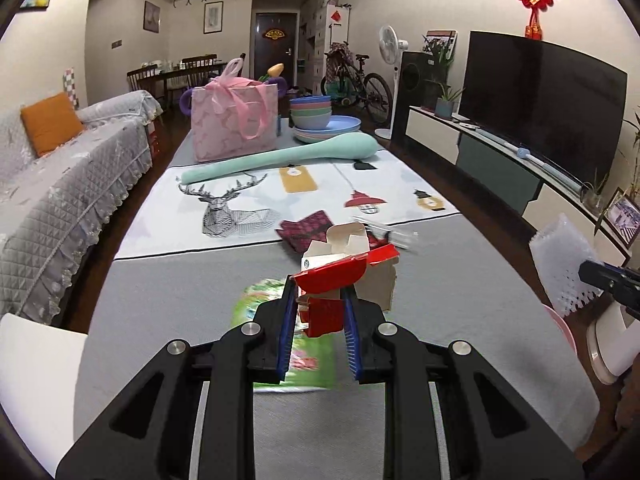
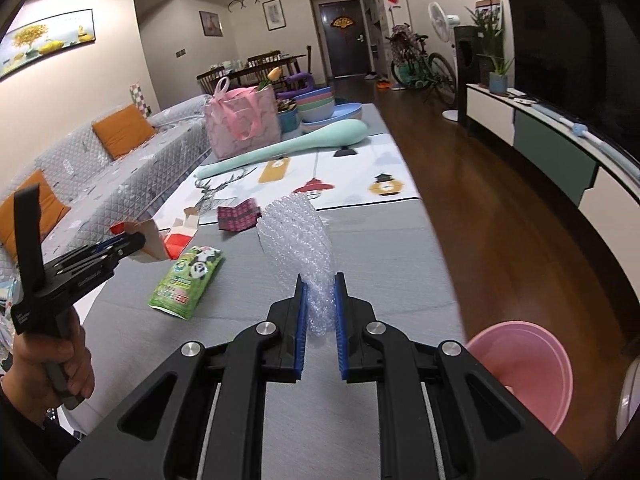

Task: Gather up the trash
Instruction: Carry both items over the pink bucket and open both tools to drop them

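My left gripper (image 1: 320, 300) is shut on a torn red and white carton (image 1: 344, 272) and holds it above the grey table (image 1: 180, 300). It also shows in the right wrist view (image 2: 120, 246), with the carton (image 2: 180, 236) in it. My right gripper (image 2: 320, 292) is shut on a sheet of bubble wrap (image 2: 298, 232), which also shows at the right of the left wrist view (image 1: 564, 264). A green panda wrapper (image 2: 188, 276) lies on the table under the left gripper (image 1: 280, 360). A dark red checked wrapper (image 2: 238, 214) lies further back. A pink bin (image 2: 528, 368) stands low at the right.
A pink gift bag (image 1: 234, 124), stacked bowls and plates (image 1: 316, 116) and a long mint spoon-shaped object (image 1: 280, 158) sit at the table's far end. A sofa (image 1: 60, 184) runs along the left. A TV (image 1: 540, 104) on a cabinet is at the right.
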### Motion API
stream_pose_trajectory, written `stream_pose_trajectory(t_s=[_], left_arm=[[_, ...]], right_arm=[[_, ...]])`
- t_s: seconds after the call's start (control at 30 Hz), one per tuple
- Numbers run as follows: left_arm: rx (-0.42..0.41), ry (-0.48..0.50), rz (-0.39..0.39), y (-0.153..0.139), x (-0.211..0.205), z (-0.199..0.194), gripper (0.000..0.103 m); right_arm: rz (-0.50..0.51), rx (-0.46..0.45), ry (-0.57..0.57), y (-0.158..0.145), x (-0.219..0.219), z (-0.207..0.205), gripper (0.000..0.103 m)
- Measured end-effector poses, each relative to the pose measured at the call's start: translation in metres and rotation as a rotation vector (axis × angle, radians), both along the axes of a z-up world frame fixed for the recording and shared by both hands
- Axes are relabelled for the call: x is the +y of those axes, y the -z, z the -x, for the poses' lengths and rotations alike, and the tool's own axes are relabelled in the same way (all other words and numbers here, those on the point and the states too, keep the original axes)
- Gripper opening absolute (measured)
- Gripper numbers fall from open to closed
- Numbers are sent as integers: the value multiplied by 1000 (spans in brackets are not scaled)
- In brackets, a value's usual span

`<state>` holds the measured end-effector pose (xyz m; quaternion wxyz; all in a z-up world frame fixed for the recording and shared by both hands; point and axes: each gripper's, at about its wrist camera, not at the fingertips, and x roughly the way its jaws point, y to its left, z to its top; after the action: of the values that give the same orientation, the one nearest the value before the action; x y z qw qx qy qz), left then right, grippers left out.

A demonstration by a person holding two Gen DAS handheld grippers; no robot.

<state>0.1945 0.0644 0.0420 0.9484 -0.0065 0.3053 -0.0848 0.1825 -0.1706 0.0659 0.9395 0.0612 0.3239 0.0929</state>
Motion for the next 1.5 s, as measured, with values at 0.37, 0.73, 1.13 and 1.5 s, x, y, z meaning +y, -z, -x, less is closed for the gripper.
stream_pose_trajectory(t_s=[0.37, 0.73, 1.13, 1.5], left_arm=[[-6, 44, 14, 3, -47, 36, 22], [-1, 125, 12, 10, -101, 54, 22], [6, 264, -12, 13, -185, 68, 22], [38, 378, -9, 21, -269, 69, 22]], right_arm=[[20, -32, 44, -5, -36, 25, 13], [20, -36, 115, 1, -89, 42, 13], [-6, -49, 220, -3, -152, 60, 13], [-19, -16, 334, 6, -214, 65, 13]])
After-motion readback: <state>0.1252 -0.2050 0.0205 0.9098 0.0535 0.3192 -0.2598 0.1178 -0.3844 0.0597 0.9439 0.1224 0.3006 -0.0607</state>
